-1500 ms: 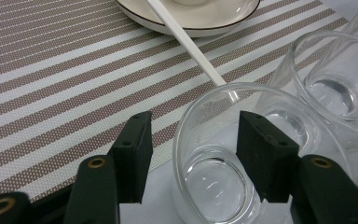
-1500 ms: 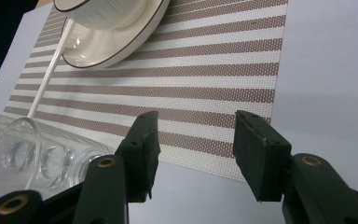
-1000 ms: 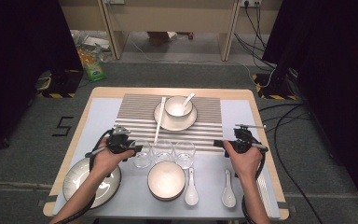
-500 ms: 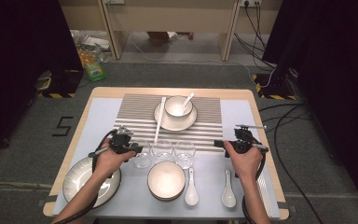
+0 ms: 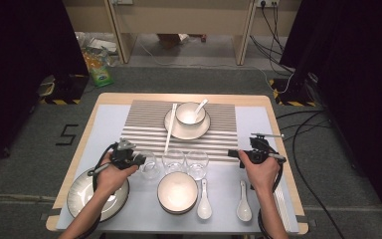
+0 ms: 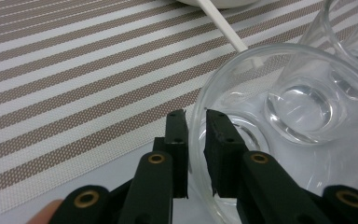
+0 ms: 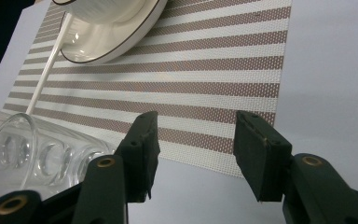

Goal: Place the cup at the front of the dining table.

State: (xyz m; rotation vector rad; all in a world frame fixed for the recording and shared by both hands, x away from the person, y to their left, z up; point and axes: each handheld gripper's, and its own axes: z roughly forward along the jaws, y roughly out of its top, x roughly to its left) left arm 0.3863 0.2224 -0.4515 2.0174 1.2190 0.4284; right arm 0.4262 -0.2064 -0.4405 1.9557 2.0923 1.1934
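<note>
The left gripper [image 6: 195,140] has just been closing its jaws; they now pinch the rim of the leftmost glass [image 6: 261,121], at the striped placemat's [image 5: 144,124] near edge. The right gripper [image 7: 193,156] hovers beside the mat, jaws wide.

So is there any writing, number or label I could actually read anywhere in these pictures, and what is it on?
"5": a black mark on the grey floor left of the table.
Green packet on the floor beyond the table: it has printing, too small and blurred to read.
Dishes, glasses, striped mat: no writing.
</note>
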